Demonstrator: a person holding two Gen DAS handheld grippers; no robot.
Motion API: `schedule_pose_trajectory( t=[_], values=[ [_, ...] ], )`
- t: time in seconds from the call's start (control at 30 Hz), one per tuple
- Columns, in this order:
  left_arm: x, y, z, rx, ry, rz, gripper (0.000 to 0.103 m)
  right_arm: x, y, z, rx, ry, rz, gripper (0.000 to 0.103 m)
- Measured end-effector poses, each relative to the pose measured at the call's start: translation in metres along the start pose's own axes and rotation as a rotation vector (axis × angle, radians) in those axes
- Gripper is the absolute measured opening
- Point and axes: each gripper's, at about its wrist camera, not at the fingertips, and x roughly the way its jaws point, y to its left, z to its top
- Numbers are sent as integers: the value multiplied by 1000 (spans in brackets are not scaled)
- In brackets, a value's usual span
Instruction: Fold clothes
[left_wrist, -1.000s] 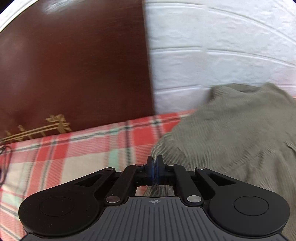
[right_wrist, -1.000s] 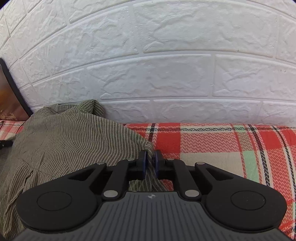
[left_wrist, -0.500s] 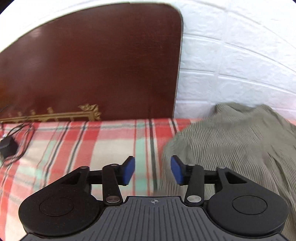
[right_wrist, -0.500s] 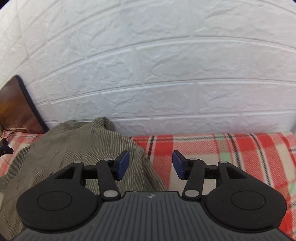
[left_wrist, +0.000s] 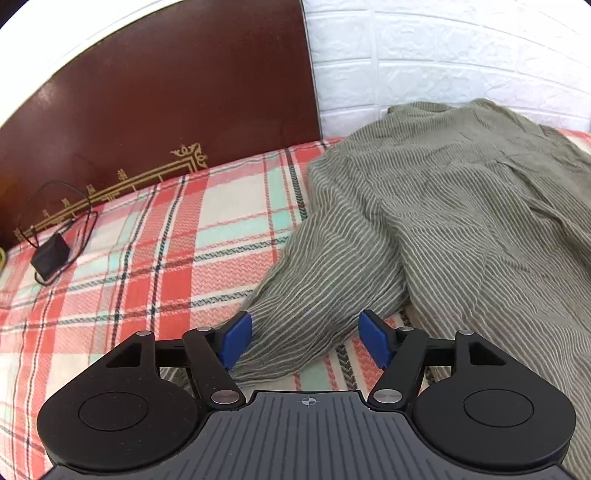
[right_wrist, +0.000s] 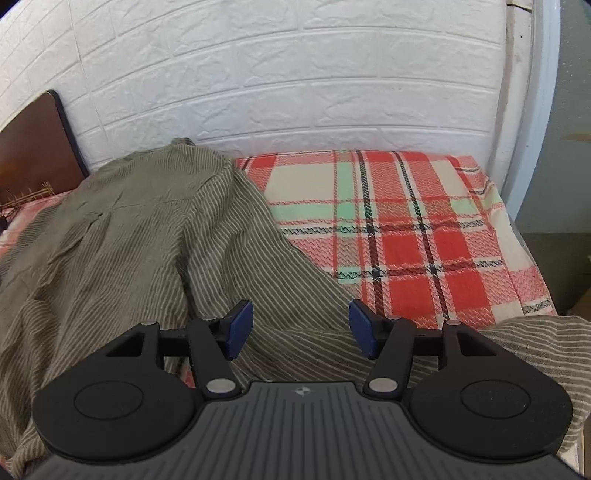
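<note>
Shirt (left_wrist: 461, 206), olive with thin pale stripes, is lying crumpled and loosely spread on the plaid bed (right_wrist: 399, 221) against the white brick wall (right_wrist: 295, 74); folding is looking barely begun. Left tool (left_wrist: 306, 339) and right tool (right_wrist: 301, 328) are opening, pads gripping nothing, soft cloth beneath.

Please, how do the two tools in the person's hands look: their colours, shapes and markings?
Both look alike. The left tool and the right tool each have two blue pads on black linkage arms with silver pivot pins. Behind them, two round black lobes flank a grey ribbed body that bears a small crosshair mark. No cables, sleeves or hands are visible.
</note>
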Motion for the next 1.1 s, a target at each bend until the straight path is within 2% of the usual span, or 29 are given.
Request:
schedule_pose_trajectory(
  t=[0.23, 0.3, 0.33, 0.4, 0.43, 0.47, 0.5, 0.53, 0.6, 0.7, 0.83, 0.87, 0.93, 0.97, 1.0, 1.07, 1.1],
  values=[
    [22, -8, -4, 7, 37, 20, 80, 34, 16, 15, -56, 9, -9, 65],
    [24, -9, -5, 11, 35, 12, 75, 44, 20, 19, -70, 6, -9, 65],
    [24, -8, -5, 7, 33, 5, 66, 50, 22, 22, -76, 7, -8, 65],
    [23, -4, -4, -21, 30, -35, 27, 60, 25, 25, -82, 20, -15, 64],
    [22, -2, -4, -35, 25, -32, 14, 65, 25, 25, -84, 33, -14, 64],
    [20, -1, -3, -46, 17, -19, 3, 66, 25, 26, -82, 41, -3, 49],
    [18, 1, -3, -55, 8, -13, 1, 66, 24, 27, -77, 46, 11, 21],
    [17, 5, -2, -64, 1, -1, 0, 66, 22, 27, -71, 50, 24, 7],
    [14, 13, -1, -81, -14, 21, 0, 59, 14, 32, -24, 10, 13, 4],
    [17, 25, 0, -116, -5, 62, 0, 52, -5, 44, 46, -53, -90, 4],
    [28, 29, 1, -142, 11, 81, 1, 62, -8, 44, 63, -25, -145, 4],
    [30, 27, 1, -149, 14, 89, 7, 66, -4, 42, 53, -9, -157, 6],
    [29, 25, 1, -162, 16, 93, 38, 68, 2, 38, 26, 1, -180, 12],
    [25, 26, 1, -163, 13, 95, 51, 65, 4, 37, 16, -11, -186, 22],
    [21, 27, 0, -164, 9, 98, 60, 60, 5, 36, 12, -24, -190, 37],
    [13, 29, -1, -166, 3, 103, 63, 43, 6, 33, 26, -81, -190, 51],
    [9, 30, -1, -167, -1, 106, 66, 33, 6, 32, 39, -113, -184, 52]
  ],
)
